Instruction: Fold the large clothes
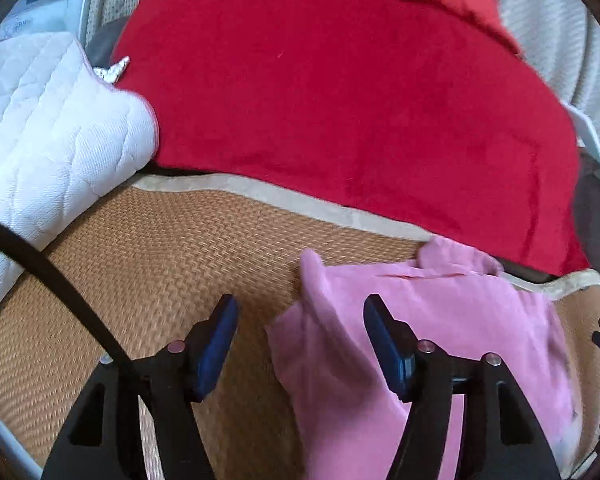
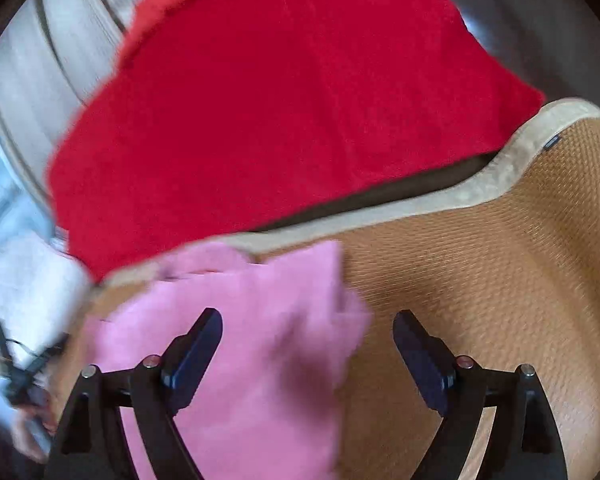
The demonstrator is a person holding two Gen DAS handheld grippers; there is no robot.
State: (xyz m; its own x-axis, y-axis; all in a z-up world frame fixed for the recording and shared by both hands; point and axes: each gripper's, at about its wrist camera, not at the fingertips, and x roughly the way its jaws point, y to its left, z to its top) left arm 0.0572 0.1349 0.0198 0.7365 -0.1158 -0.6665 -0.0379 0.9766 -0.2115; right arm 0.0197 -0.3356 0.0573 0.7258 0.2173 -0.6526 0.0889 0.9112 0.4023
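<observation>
On your left lies a white quilted pillow (image 1: 48, 120), beside a red blanket (image 1: 340, 92). Your left gripper (image 1: 300, 320) is spread wide, holding nothing, above the woven mat (image 1: 160, 264). The pink garment (image 2: 252, 340) lies crumpled on the mat beneath your right gripper (image 2: 308, 332), likewise wide and empty.

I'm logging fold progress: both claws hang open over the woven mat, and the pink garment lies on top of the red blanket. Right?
Not quite. The pink garment lies on the woven mat, in front of the red blanket; the left wrist view shows it. Left claw and right claw are open.
</observation>
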